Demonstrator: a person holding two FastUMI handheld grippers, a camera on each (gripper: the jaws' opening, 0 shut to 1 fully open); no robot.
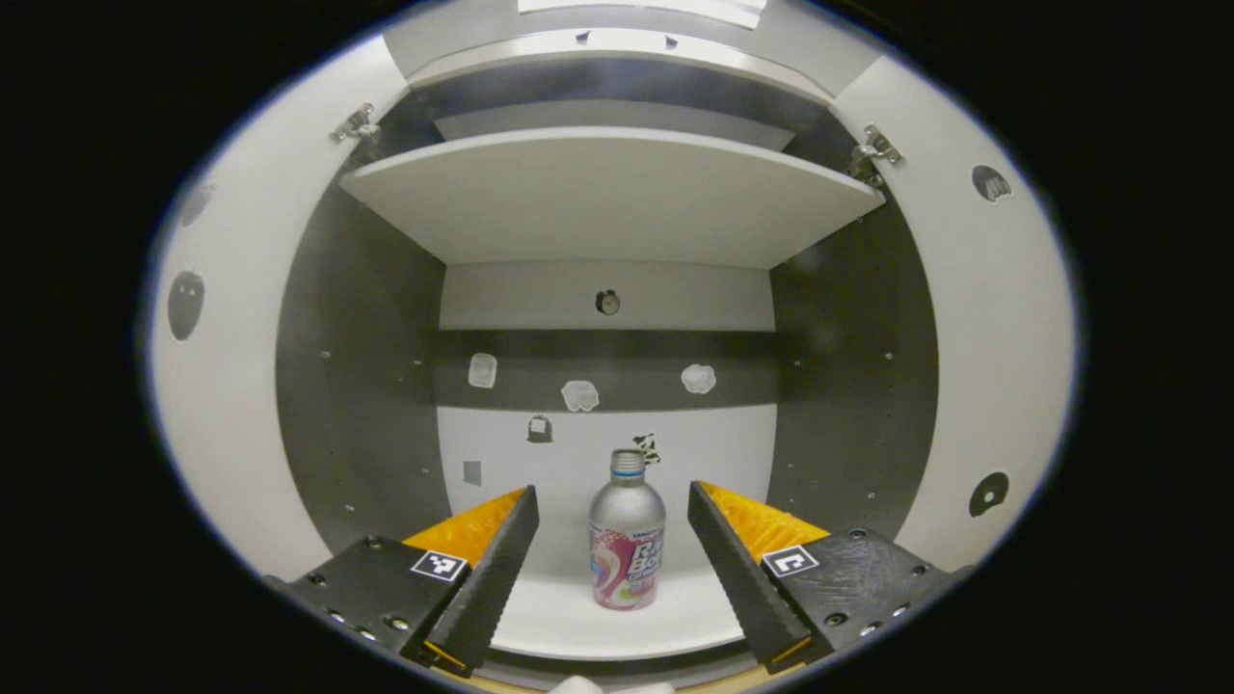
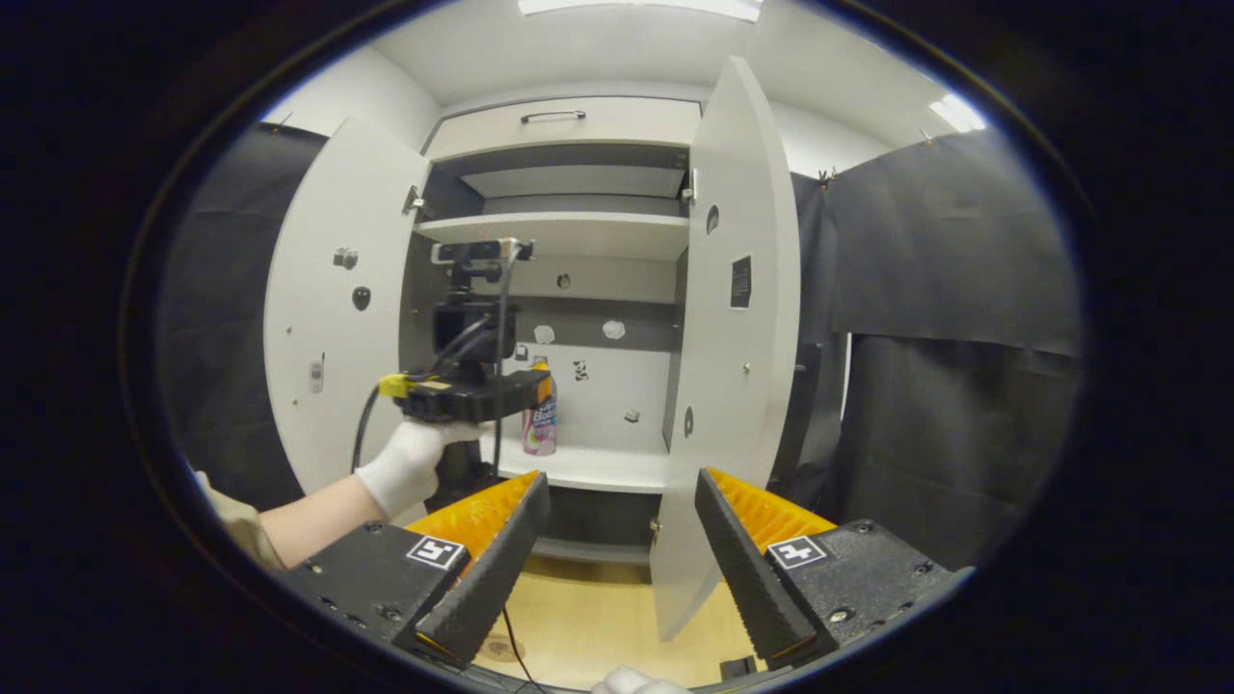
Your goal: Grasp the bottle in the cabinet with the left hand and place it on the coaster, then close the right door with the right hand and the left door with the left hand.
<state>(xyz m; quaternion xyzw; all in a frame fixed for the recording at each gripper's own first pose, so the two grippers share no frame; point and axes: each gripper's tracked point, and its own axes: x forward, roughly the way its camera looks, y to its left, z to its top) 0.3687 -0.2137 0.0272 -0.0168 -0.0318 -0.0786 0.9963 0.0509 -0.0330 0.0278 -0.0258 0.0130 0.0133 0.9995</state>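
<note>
1. I count one bottle, upright on the cabinet's lower shelf; it also shows in the right gripper view.
2. Two cabinet doors, both swung open: left door and right door, either side of the bottle.
3. Two shelves above the bottle: the upper shelf and one more board higher up.
4. Two hinges, at the top corners above the bottle.
5. Two grippers: my left gripper with fingers spread wide either side of the bottle, my right gripper likewise spread, well back from it.
6. One gloved hand, holding the left gripper.
7. One drawer handle, high above the bottle.
</note>
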